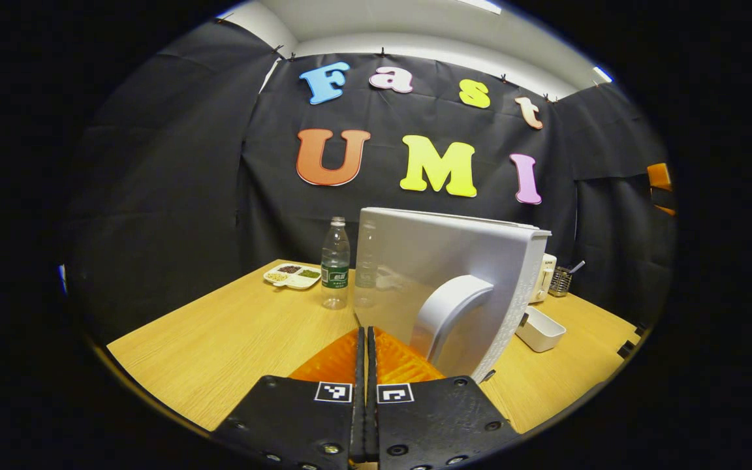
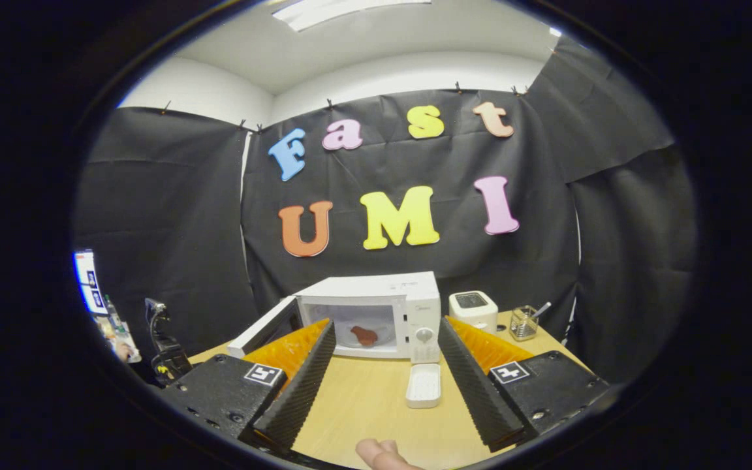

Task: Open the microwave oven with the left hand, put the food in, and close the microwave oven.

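Food lies inside the open microwave, beyond the spread right tongs.

The microwave oven is white, its food reddish-brown. The desk is pale wood. Gripper fingers are ridged black, orange-backed.

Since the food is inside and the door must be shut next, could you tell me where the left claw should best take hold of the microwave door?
Grip the door by its curved white handle, which stands proud of the panel near the free edge. Come from the outer face, one finger either side; the left claw is already just beside it.
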A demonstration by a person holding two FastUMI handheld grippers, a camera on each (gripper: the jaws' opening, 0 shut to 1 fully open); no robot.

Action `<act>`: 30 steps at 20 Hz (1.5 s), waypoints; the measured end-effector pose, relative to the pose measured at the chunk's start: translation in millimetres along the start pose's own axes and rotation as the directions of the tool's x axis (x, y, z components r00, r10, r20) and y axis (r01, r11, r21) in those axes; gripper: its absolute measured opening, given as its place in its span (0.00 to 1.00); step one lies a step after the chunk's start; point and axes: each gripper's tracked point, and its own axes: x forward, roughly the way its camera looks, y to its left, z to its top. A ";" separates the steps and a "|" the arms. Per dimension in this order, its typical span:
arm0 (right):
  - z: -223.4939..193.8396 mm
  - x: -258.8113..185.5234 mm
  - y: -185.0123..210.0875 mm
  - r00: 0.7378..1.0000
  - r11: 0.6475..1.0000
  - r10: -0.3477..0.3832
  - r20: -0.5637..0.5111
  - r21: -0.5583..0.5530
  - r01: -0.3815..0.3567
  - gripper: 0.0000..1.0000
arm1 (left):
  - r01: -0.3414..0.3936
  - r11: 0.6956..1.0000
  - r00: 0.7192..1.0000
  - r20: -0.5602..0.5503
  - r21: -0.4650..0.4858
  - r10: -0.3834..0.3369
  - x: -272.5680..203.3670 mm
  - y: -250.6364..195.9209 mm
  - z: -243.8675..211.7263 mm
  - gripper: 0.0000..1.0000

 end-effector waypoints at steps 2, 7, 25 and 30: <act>4.7 -2.3 -9.5 1.000 1.000 -0.016 0.024 -0.005 0.016 1.00 | 0.021 1.000 1.000 -0.007 -0.005 -0.021 9.1 -15.9 -2.2 0.00; 10.6 -6.4 -38.1 0.996 0.998 -0.066 0.068 -0.011 0.067 1.00 | 0.071 0.997 0.997 -0.015 0.004 -0.071 38.1 -58.2 -2.1 0.00; -21.1 23.6 -146.2 0.992 0.992 -0.120 0.039 0.028 0.119 0.89 | 0.128 0.992 0.990 -0.057 0.003 -0.127 124.9 -156.3 -3.8 0.00; -21.8 34.3 -169.0 0.991 0.991 -0.128 0.035 0.032 0.126 1.00 | 0.135 0.991 0.989 -0.063 0.007 -0.135 146.0 -177.0 5.5 0.00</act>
